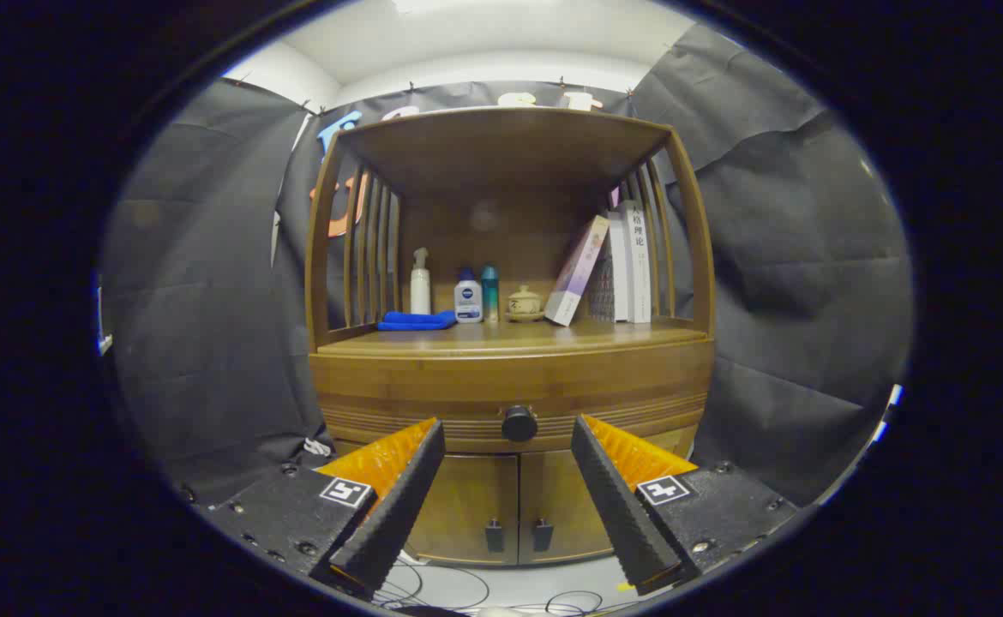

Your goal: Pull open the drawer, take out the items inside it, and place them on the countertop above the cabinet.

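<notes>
Facing the wooden cabinet point(510, 377) head-on, we have the tool point(508, 433) spread wide, its fingers point(399, 497) gripping nothing. The drawer point(433, 394) sits shut, and its dark round knob point(519, 423) lies just beyond the fingertips, right in the gap between them, not touched. Above the drawer the table point(510, 336) carries a folded blue cloth point(417, 320) on the left, then a white pump bottle point(420, 283), a white and blue bottle point(467, 297), a teal bottle point(490, 293) and a small lidded pot point(525, 302). Books point(613, 266) lean on the right. Below the drawer, two small doors point(514, 514) stay closed, with cables point(467, 591) on the floor nearby.
</notes>
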Tool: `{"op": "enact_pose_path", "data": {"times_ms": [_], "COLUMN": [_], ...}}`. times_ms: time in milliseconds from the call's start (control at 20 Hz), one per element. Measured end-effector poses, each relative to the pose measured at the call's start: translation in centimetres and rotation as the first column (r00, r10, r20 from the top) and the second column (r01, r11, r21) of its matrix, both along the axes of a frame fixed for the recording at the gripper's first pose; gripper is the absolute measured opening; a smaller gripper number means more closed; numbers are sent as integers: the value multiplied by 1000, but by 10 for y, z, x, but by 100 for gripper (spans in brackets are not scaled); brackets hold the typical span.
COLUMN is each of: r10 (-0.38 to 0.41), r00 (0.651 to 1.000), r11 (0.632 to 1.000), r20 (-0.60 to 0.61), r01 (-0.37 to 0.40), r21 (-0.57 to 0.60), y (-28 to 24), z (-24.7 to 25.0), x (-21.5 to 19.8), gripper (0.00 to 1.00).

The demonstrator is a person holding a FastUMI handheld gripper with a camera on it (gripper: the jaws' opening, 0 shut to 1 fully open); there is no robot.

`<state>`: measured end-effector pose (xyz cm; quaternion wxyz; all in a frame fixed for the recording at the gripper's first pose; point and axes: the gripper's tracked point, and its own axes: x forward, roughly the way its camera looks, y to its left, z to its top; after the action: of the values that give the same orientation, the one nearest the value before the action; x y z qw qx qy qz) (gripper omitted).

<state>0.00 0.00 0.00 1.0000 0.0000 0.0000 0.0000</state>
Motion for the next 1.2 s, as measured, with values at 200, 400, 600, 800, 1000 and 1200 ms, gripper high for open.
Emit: {"op": "enact_pose_path", "data": {"times_ms": [200, 400, 600, 800, 1000, 1200], "r10": [15, 27, 25, 21, 24, 40], "r00": [1000, 1000, 1000, 1000, 1000, 999], "r11": [1000, 999, 1000, 1000, 999, 998], "r20": [-14, -15, -6, -17, -10, -16], "r01": [-15, -27, -25, -21, -25, -40], "r21": [-9, -16, -11, -11, -33, -45], "y": [8, 14, 13, 12, 14, 15], "z": [-4, -3, 1, -3, -6, -11], "x": [-2, -4, -5, -2, -2, 4], "gripper": [98, 98, 98, 98, 98, 98]}}
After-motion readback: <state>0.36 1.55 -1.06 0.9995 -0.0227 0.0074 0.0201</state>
